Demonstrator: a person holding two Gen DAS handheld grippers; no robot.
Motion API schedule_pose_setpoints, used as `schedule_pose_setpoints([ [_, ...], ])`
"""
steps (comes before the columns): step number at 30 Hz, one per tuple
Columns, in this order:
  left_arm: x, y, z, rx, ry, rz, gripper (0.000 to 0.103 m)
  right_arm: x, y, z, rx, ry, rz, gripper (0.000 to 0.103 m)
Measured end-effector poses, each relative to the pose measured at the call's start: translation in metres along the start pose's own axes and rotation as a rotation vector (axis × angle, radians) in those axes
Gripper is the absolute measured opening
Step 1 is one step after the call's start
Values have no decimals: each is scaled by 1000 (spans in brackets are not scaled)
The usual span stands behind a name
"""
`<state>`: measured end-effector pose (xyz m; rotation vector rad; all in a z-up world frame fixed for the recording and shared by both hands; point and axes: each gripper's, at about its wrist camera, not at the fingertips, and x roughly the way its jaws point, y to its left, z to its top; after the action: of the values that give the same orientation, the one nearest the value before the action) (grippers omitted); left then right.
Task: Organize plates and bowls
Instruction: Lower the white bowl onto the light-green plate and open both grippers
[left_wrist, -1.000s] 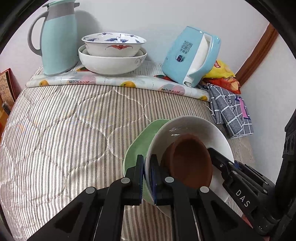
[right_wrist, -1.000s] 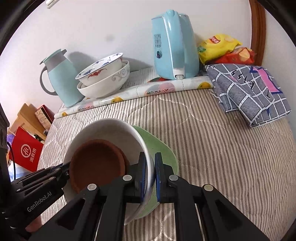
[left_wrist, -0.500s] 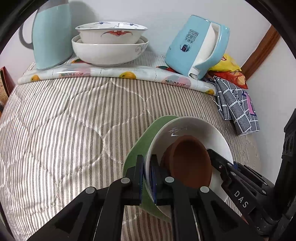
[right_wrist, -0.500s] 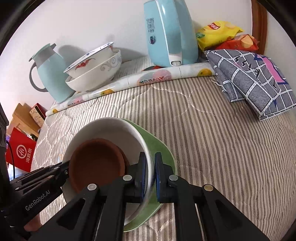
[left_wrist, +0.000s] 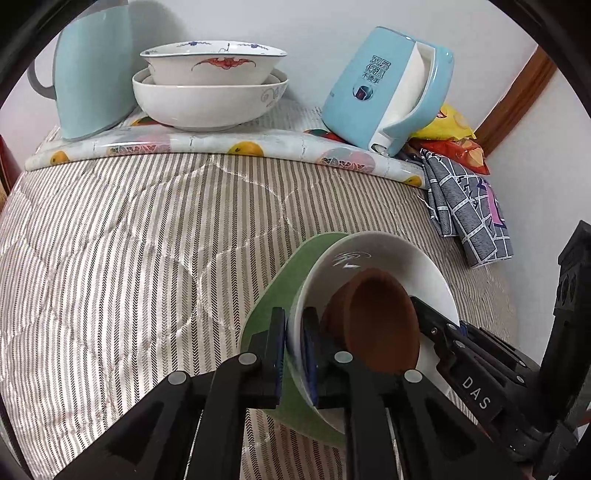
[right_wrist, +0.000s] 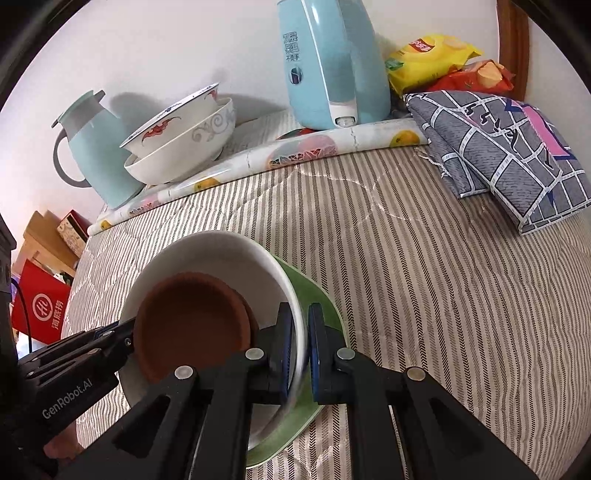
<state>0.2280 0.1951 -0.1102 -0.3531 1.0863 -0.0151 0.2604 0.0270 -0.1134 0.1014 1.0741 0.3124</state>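
Clamping opposite rims of white bowl (left_wrist: 373, 258), left gripper (left_wrist: 293, 350) loosening, right gripper (right_wrist: 301, 350) tight, brown bowl (right_wrist: 192, 325) nested inside

free: striped quilt (left_wrist: 129, 258) left of stacked dishes (left_wrist: 369, 295) | blocked: far edge – jug (left_wrist: 92, 66), bowls (left_wrist: 210, 92), kettle (left_wrist: 388, 88) | right: folded cloth (left_wrist: 469, 218)

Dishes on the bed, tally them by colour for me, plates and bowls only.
White: 3, the held white bowl, the big white bowl and the patterned bowl nested in it.
Green: 1, the green plate.
Brown: 1, the brown bowl.
Total: 5.
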Motion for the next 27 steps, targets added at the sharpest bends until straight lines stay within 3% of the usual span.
schedule_pose_setpoints([
  [4, -1, 0, -2, 11, -5, 21, 20, 0, -1, -1, -6, 2, -11, 10],
  [18, -19, -4, -13, 39, -43, 88, 29, -17, 1, -10, -31, -8, -26, 19],
  [27, -48, 0, -26, 4, -94, 94, 38, -45, -1, -20, -62, -27, -49, 33],
])
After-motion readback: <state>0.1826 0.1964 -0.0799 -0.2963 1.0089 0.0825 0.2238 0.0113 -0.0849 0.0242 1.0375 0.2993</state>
